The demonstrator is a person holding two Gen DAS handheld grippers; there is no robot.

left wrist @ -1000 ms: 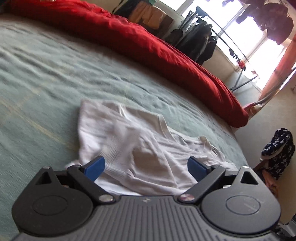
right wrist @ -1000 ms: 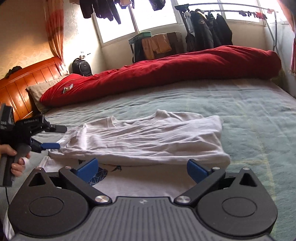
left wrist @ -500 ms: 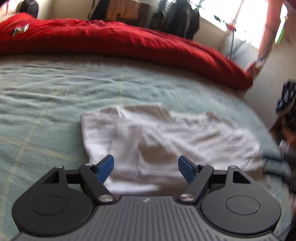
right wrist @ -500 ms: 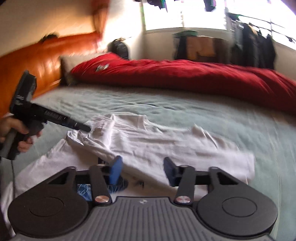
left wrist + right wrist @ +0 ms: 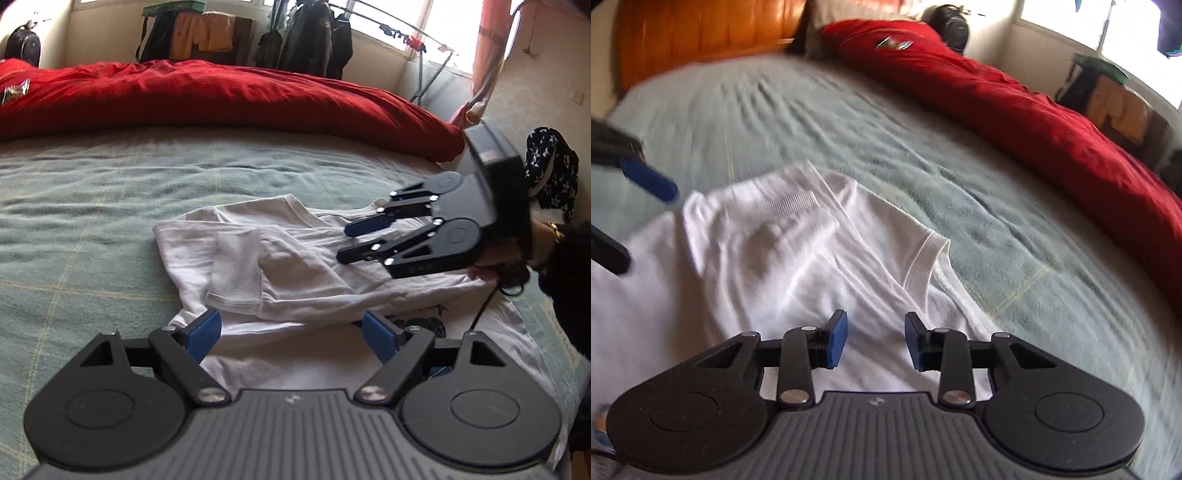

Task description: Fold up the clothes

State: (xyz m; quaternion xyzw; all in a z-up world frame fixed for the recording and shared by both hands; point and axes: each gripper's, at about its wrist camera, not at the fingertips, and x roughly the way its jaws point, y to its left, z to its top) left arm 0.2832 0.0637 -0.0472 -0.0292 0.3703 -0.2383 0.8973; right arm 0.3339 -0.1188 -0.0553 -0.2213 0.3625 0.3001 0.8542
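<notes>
A white T-shirt [image 5: 280, 266] lies partly folded on the green bedspread [image 5: 92, 206], one sleeve laid over its middle. My left gripper [image 5: 291, 330] is open and empty, just above the shirt's near edge. In the left wrist view my right gripper [image 5: 345, 243] hovers over the shirt's right side, jaws partly open and empty. In the right wrist view the right gripper [image 5: 874, 339] is over the shirt [image 5: 768, 258], near the sleeve hem [image 5: 923, 254]. The left gripper's blue fingertip [image 5: 650, 181] shows at the left edge.
A red duvet [image 5: 221, 96] lies rolled along the far side of the bed. A wooden headboard [image 5: 694, 40] stands at one end. A clothes rack with dark jackets [image 5: 314, 40] stands by the window. A dark patterned garment [image 5: 550, 166] lies off the bed's right edge.
My right gripper has swung over the shirt towards the sleeve and its jaws have narrowed. My left gripper has drawn back a little and turned, staying open.
</notes>
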